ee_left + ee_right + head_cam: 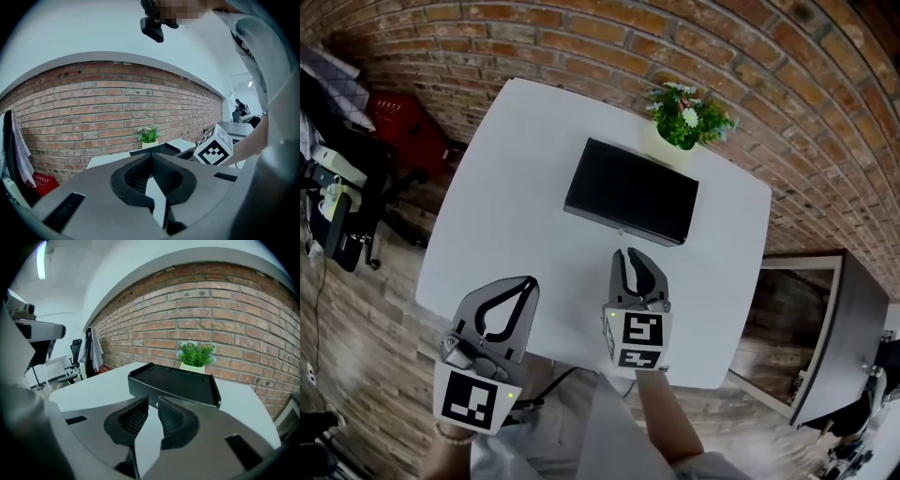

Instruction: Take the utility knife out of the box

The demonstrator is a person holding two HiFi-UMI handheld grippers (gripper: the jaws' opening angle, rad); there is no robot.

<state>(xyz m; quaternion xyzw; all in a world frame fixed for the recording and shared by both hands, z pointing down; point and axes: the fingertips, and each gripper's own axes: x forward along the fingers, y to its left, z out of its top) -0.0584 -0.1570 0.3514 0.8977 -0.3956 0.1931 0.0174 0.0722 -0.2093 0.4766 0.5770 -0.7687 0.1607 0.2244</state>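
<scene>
Your left gripper (530,280) is closed and empty at the near-left of the white table (516,178). The right gripper (628,251) has its jaws slightly apart with nothing between. The black box (630,191) sits just beyond it at far centre, near the plant (686,117) — the knife can't be seen.

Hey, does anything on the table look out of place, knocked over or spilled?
Nothing stands out. The black box lies flat on the white table and looks closed. The potted plant stands upright behind it, and nothing looks spilled or damaged.
</scene>
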